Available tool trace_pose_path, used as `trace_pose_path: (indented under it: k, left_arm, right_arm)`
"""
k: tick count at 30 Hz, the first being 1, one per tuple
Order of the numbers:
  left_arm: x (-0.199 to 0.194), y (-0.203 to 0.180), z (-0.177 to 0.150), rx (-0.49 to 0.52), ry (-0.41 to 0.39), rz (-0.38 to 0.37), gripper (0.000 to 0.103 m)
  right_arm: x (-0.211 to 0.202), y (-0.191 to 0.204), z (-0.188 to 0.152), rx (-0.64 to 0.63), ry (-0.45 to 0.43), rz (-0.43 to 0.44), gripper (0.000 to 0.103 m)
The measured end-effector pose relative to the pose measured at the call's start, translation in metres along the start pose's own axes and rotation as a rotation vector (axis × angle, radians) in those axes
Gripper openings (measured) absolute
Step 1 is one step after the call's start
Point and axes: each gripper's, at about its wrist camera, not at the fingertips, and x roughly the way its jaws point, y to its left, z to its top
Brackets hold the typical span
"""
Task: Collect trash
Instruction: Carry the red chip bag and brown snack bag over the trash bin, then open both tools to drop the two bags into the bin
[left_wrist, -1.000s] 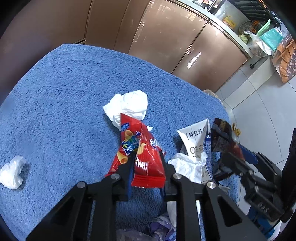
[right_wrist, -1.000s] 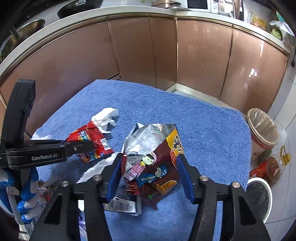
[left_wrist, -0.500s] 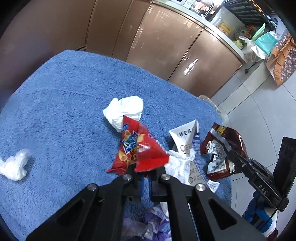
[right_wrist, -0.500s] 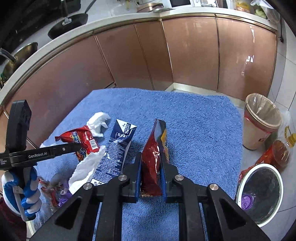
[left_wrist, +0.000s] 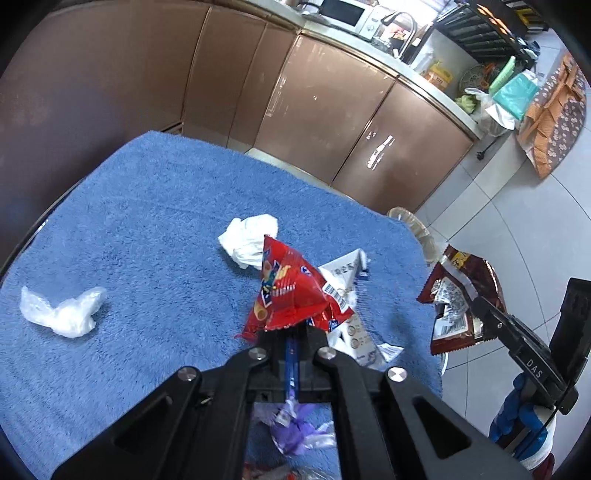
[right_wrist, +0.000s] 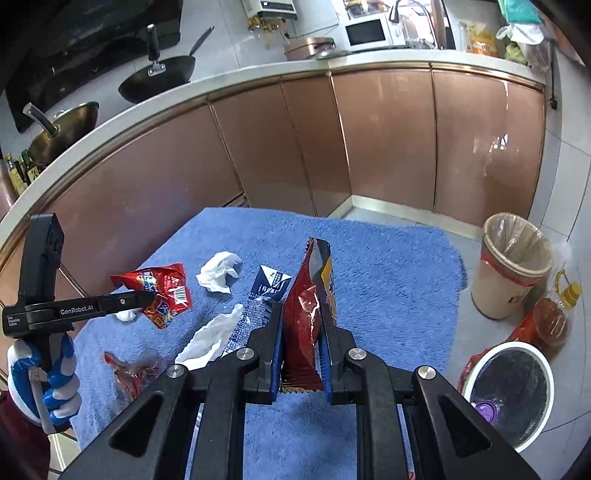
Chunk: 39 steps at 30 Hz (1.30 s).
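Observation:
My left gripper (left_wrist: 290, 338) is shut on a red snack packet (left_wrist: 291, 291) and holds it above the blue towel-covered table (left_wrist: 147, 206); the packet also shows in the right wrist view (right_wrist: 162, 291). My right gripper (right_wrist: 301, 350) is shut on a dark red snack bag (right_wrist: 308, 314), lifted above the table; that bag also shows at the right of the left wrist view (left_wrist: 458, 299). On the table lie a crumpled white tissue (left_wrist: 249, 240), a blue and white carton (right_wrist: 262, 306), a white napkin (right_wrist: 207, 339) and a clear plastic wad (left_wrist: 62, 308).
A bin with a beige liner (right_wrist: 511, 266) stands on the floor beyond the table's right edge. A white round bin (right_wrist: 506, 391) stands nearer, with an oil bottle (right_wrist: 554, 314) beside it. Brown cabinets (right_wrist: 388, 147) run behind. More wrappers (left_wrist: 295, 432) lie at the table's near edge.
Both grippers closed on their packets, the left on the red one and the right on the dark red bag, and have lifted them off the table, higher now than half a second ago.

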Motion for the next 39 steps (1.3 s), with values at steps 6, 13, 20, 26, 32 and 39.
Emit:
trace_pose_path:
  k: [6, 13, 20, 26, 32, 39]
  left_arm:
    - [-0.017, -0.040, 0.000, 0.060, -0.022, -0.027, 0.000]
    - [-0.009, -0.121, -0.001, 0.171, 0.000, -0.096, 0.000]
    - [0.043, -0.223, -0.010, 0.296, 0.098, -0.193, 0.000]
    - [0.113, -0.310, -0.032, 0.384, 0.214, -0.242, 0.000]
    - [0.185, -0.365, -0.057, 0.420, 0.321, -0.254, 0.000]
    - [0.252, -0.386, -0.078, 0.404, 0.407, -0.232, 0.000]
  right_arm:
    - [-0.038, -0.026, -0.004, 0.023, -0.040, -0.040, 0.017]
    - [-0.083, -0.083, -0.020, 0.088, -0.067, -0.136, 0.017]
    - [-0.112, -0.162, -0.046, 0.191, -0.058, -0.258, 0.017]
    - [-0.104, -0.230, -0.076, 0.293, -0.003, -0.328, 0.017]
    - [-0.074, -0.281, -0.100, 0.354, 0.069, -0.374, 0.017]
    - [-0.038, -0.320, -0.115, 0.384, 0.132, -0.410, 0.018]
